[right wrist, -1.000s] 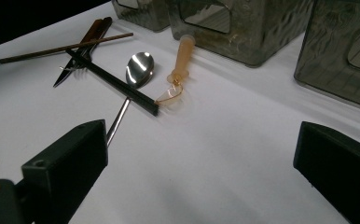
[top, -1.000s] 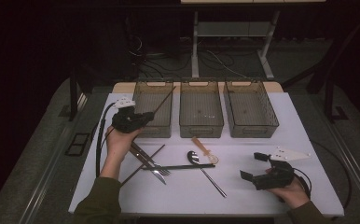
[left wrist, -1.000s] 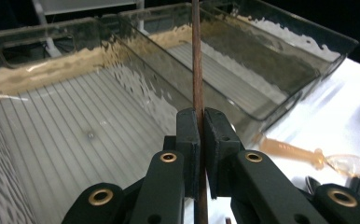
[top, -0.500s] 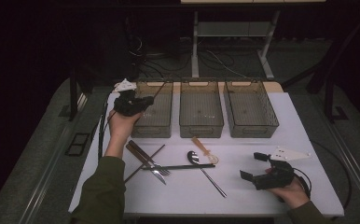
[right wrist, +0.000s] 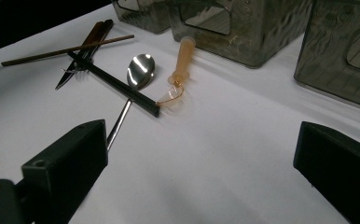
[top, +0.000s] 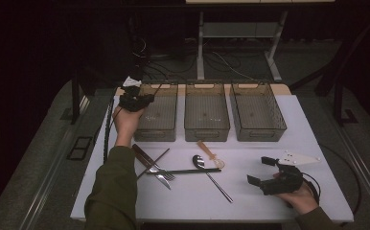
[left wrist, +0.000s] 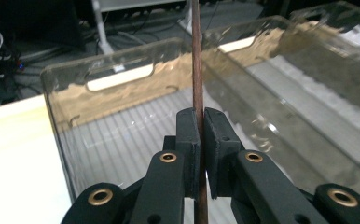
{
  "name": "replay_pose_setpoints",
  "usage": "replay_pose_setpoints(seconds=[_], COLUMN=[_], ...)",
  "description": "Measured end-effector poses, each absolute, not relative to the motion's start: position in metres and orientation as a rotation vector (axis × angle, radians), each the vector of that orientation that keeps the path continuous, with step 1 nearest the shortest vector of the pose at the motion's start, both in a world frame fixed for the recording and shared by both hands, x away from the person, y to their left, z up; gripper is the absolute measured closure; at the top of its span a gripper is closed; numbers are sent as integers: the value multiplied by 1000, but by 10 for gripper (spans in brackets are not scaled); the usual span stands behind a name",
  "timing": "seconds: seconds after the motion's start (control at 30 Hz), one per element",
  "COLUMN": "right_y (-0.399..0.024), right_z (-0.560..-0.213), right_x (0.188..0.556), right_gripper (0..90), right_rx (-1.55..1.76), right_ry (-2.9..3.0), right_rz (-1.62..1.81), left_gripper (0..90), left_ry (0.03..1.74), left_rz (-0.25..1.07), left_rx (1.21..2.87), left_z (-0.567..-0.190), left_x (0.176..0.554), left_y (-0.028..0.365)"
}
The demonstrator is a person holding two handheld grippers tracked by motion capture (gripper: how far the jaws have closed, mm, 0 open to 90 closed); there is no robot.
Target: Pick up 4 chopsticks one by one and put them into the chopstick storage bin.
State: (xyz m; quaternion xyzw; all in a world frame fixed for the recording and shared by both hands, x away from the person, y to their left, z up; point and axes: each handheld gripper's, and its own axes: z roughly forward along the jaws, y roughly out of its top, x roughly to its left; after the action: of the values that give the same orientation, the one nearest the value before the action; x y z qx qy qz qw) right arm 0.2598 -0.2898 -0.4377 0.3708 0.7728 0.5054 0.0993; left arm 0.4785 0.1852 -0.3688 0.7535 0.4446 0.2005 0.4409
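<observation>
Left tongs [left wrist: 199, 140] clamp a thin brown wooden chopstick [left wrist: 197, 60] over the leftmost clear plastic bin [top: 158, 111]; right tongs [top: 260, 171] gape wide above the white tabletop [top: 250, 203].

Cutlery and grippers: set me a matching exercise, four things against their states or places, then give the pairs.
Things:
1. brown chopstick
2. metal spoon
3. right gripper
4. amber spoon

States or places:
A. open, held low over the table's near right part
B. lying in front of the middle bin
C. clamped in the left gripper over the left bin
D. lying under the black chopstick

Pairs: 1-C, 2-D, 3-A, 4-B
</observation>
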Motion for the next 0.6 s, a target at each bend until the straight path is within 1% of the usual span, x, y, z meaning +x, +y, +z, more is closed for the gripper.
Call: replay_pose_setpoints(seconds=[0.2, 0.33, 0.53, 0.57, 0.6], right_y=[-291, -291, -291, -291, -291], right_z=[-438, -438, -438, -438, -438], right_x=[260, 260, 260, 260, 260], right_gripper=[23, 23, 23, 23, 23], right_rx=[1096, 1098, 1100, 1100, 1096], right_ry=[2281, 2286, 2280, 2280, 2281], right_rz=[1497, 1493, 1496, 1496, 1498], left_gripper=[851, 849, 843, 829, 788], left_ry=[1131, 1161, 1180, 1181, 1182], left_rz=[481, 467, 458, 458, 463], left_rx=[1890, 1934, 1930, 1930, 1926], left_z=[-376, -383, -384, -384, -384], left_x=[483, 486, 487, 487, 487], left_y=[184, 183, 184, 184, 184])
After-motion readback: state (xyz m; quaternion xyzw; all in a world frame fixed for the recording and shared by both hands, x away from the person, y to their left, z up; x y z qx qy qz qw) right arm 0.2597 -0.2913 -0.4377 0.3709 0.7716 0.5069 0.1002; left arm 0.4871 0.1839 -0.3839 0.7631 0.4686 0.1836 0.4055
